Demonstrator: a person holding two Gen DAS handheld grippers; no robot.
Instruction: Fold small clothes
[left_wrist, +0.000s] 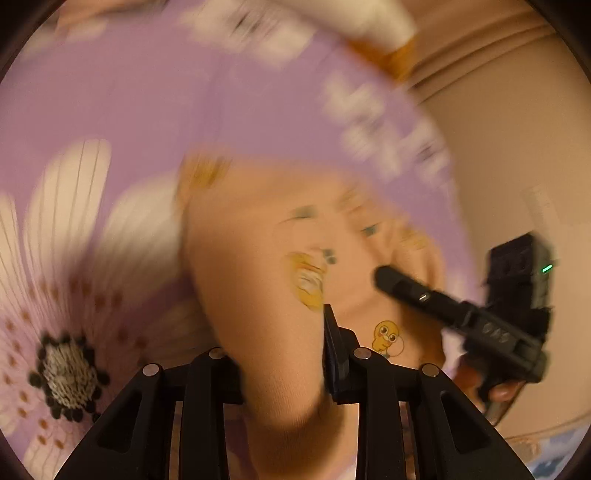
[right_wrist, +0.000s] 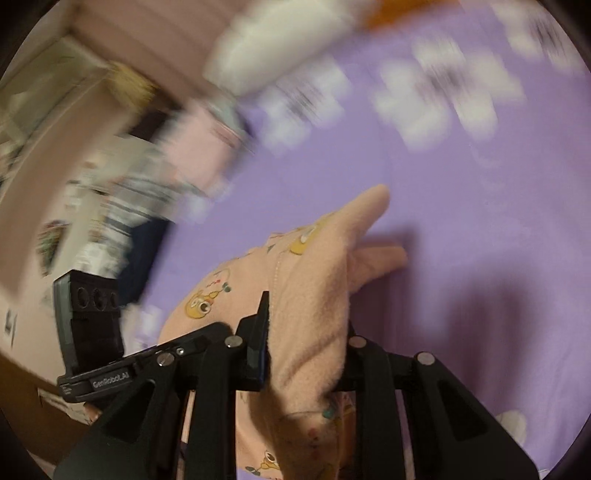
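- A purple bedsheet (right_wrist: 461, 206) with big daisies is serving as the folding surface.
- The peach garment (right_wrist: 310, 295) is hanging bunched just above it, one tip touching (chick print showing).
- The right gripper (right_wrist: 306, 332) and the left gripper (left_wrist: 280, 354) are each clamping its fleece, likely to spread it flat.

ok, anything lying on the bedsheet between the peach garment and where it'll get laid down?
Nothing visible. Both tongs, left and right, already grip the peach garment, and the purple bedsheet just ahead of it looks bare. A white item lies at the far edge, blurred.
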